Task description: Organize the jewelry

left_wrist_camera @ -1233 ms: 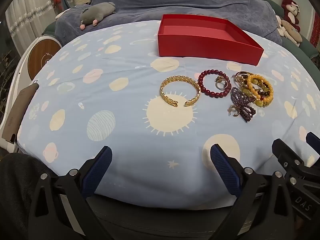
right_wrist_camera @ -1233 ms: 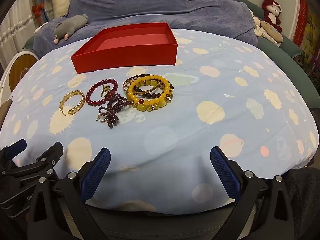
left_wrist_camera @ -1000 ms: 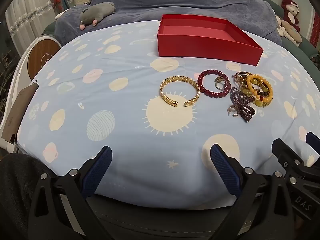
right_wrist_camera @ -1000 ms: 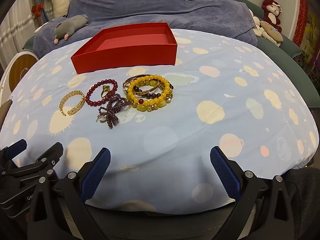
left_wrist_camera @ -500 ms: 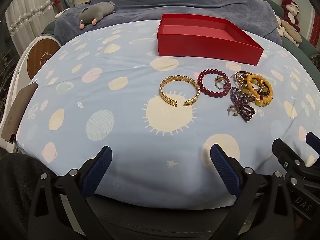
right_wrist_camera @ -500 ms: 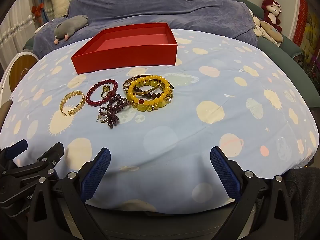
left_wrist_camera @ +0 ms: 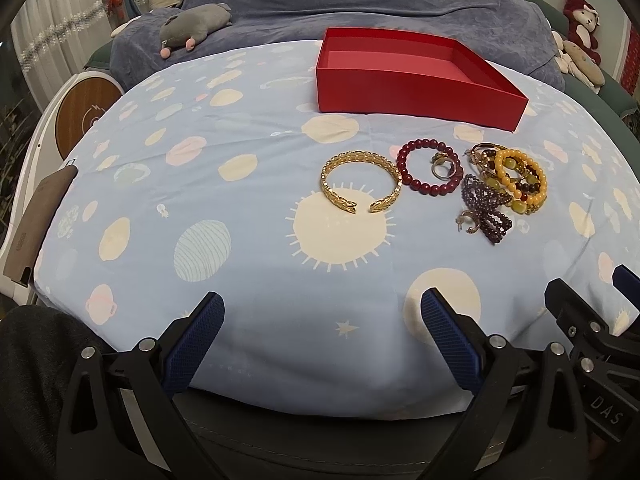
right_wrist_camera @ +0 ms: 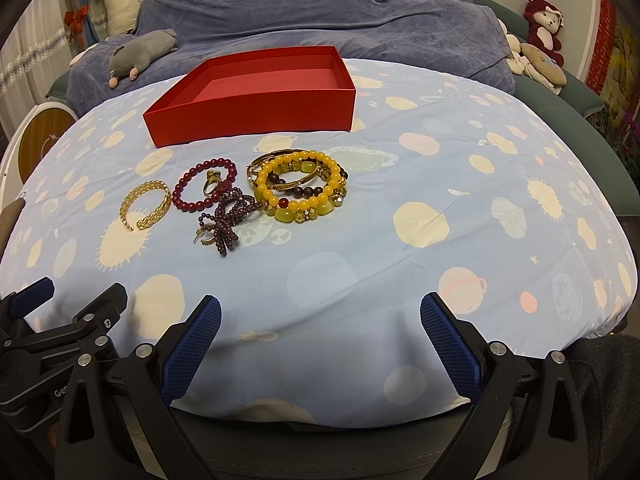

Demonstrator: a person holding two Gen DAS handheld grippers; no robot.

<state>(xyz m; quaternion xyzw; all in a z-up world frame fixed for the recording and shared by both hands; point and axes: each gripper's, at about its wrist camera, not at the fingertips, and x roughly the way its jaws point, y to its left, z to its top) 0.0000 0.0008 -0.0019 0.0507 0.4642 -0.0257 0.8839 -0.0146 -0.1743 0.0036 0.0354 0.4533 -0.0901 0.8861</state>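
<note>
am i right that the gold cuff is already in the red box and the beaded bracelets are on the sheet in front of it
Not quite. The gold cuff is not in the red box; it lies on the sheet beside the dark red bead bracelet, as the left wrist view shows. The box looks empty.

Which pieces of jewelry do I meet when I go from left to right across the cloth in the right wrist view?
gold cuff bracelet → dark red bead bracelet → purple bead bow → yellow bead bracelet
</note>
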